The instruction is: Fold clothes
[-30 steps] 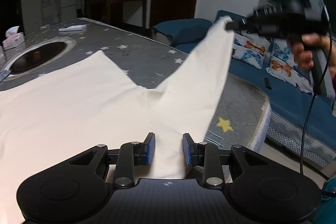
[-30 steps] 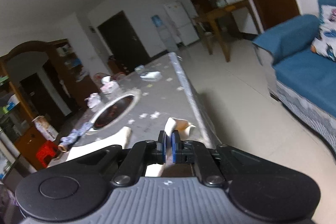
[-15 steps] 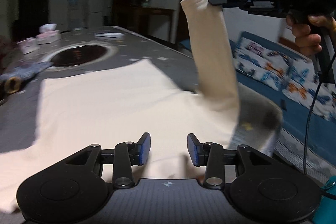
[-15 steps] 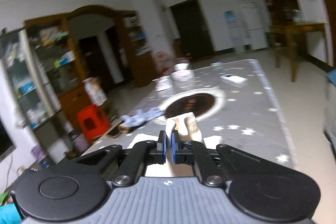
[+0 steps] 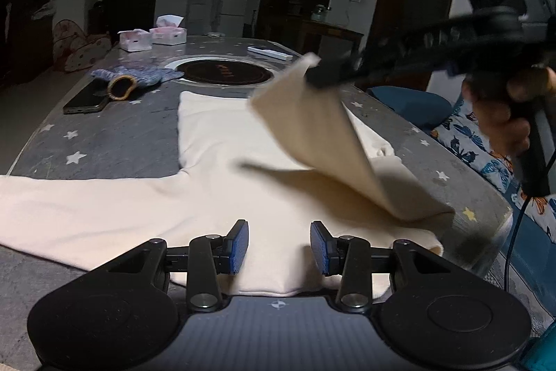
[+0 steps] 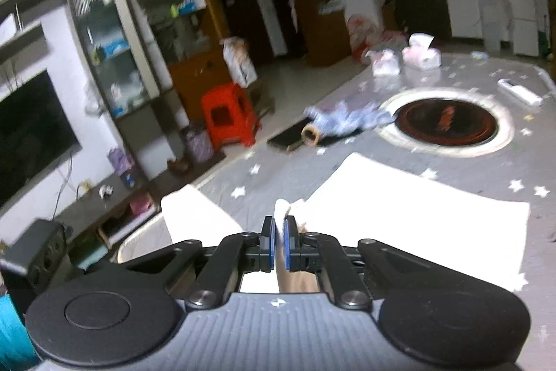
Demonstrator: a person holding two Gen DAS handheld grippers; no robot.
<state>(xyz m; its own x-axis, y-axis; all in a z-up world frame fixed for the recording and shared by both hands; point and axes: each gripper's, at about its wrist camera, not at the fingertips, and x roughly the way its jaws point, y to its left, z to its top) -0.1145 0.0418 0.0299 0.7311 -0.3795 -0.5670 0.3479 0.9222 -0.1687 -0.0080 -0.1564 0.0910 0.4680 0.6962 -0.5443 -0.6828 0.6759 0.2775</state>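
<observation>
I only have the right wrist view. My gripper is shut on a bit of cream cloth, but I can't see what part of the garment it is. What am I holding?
Observer: The right gripper holds the end of a sleeve, lifted off the table and arched over the shirt.
Operator: Is the left gripper holding anything?
Observer: No. The left gripper is open, low over the shirt's near edge.
Operator: What about the other sleeve?
Observer: It lies flat on the table, stretched out to the left.
</observation>
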